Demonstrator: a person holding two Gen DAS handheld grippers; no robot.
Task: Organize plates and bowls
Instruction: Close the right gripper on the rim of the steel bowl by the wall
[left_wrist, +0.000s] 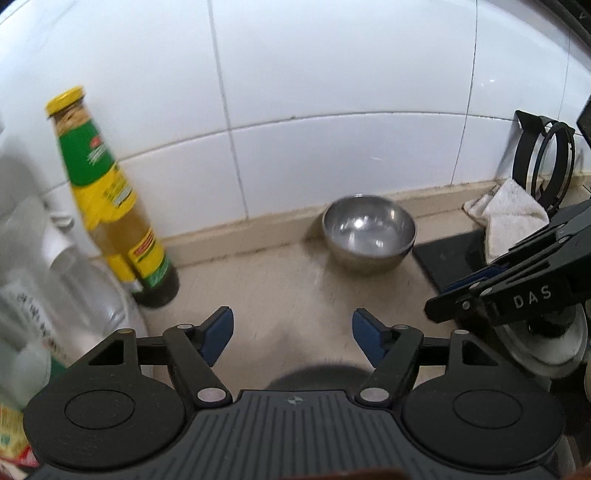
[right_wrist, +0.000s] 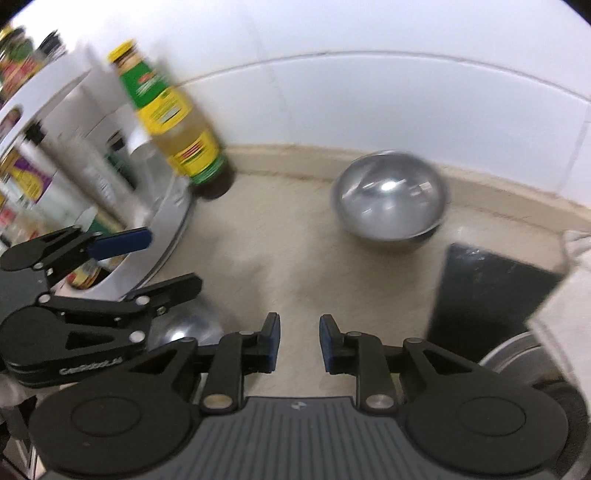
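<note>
A beige stone tabletop (left_wrist: 280, 280) runs back to a white tiled wall (left_wrist: 332, 92), with a low beige lip along the joint. My steel bowl (left_wrist: 368, 229) sits upright near that lip, empty, well ahead of both grippers. To its left stands a yellow-capped bottle (left_wrist: 110, 206) with a green and yellow label, hard by a white rack (right_wrist: 74, 122) of blurred jars. To the bowl's right lies a black slab (left_wrist: 448, 254), with a white cloth (left_wrist: 513, 218) behind it. Between bottle and bowl the stone is bare, and so is the stretch from my jaws to the bowl.

My left gripper (left_wrist: 292, 338) hovers low over the stone, pointing at the wall, jaws wide and holding nothing. My right gripper (right_wrist: 299, 345) points toward the bowl from further right, jaws narrower but parted, also holding nothing. A second steel bowl (right_wrist: 188, 328) shows beneath my left gripper in the right view.
</note>
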